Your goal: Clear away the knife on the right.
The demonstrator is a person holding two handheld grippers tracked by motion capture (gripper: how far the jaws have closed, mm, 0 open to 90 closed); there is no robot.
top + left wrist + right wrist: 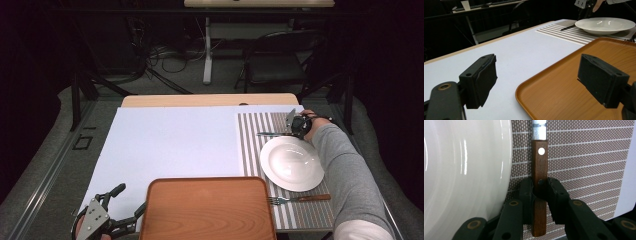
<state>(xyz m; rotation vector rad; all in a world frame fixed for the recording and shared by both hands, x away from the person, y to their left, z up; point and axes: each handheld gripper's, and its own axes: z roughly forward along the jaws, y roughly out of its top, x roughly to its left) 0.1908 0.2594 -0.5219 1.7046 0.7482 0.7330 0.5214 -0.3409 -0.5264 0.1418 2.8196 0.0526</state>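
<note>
A knife with a brown wooden handle (539,165) and a steel blade lies on the striped placemat (586,157), close beside a white plate (461,182). My right gripper (539,187) is shut on that handle, its black pads pressing both sides near the handle's end. From above, the right gripper (296,126) sits at the far edge of the plate (291,163), and the knife (270,134) points left. Low at the near left, my left gripper (131,198) is open with nothing between its jaws. It stands beside the left edge of an orange-brown tray (207,210).
A fork (299,199) with a wooden handle lies on the placemat (250,145) in front of the plate. A white sheet (170,145) covers the table's left and middle. The left gripper (539,75) straddles the tray's rim (529,82). A chair stands beyond the table.
</note>
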